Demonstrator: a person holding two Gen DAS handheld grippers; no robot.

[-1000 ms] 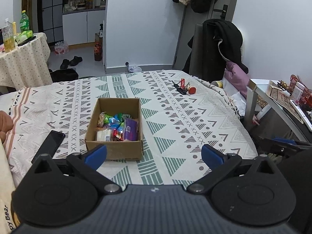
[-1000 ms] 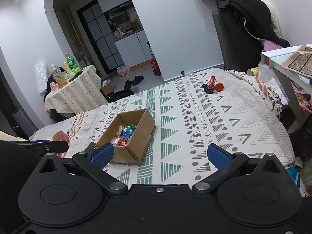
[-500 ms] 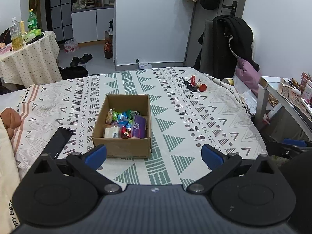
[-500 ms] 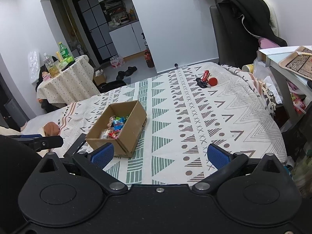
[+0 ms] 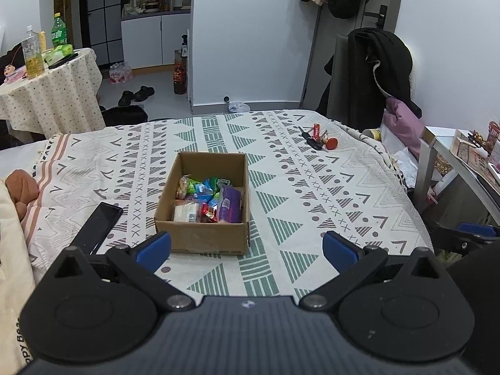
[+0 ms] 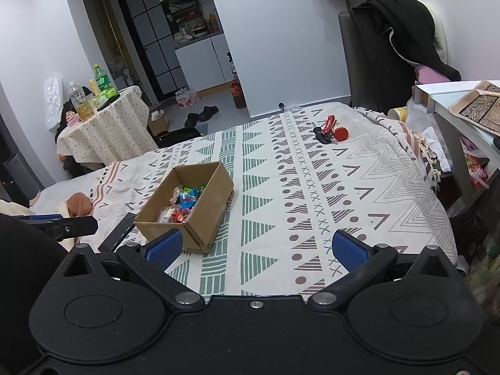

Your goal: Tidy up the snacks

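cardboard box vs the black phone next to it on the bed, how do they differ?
The cardboard box is brown, tall-walled and open-topped; the black phone is a thin, glossy dark slab lying flat.
The box holds mixed snack packets; the phone holds nothing.
In the left wrist view the box sits near the middle of the patterned bedspread, square to the camera; the phone lies to its left, angled, apart from it.
Both rest on the bedspread, ungripped.

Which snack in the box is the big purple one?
The purple packet stands against the right wall of the cardboard box, by the near corner. The other snacks are smaller: a white pack, red candies, blue-green wrappers.
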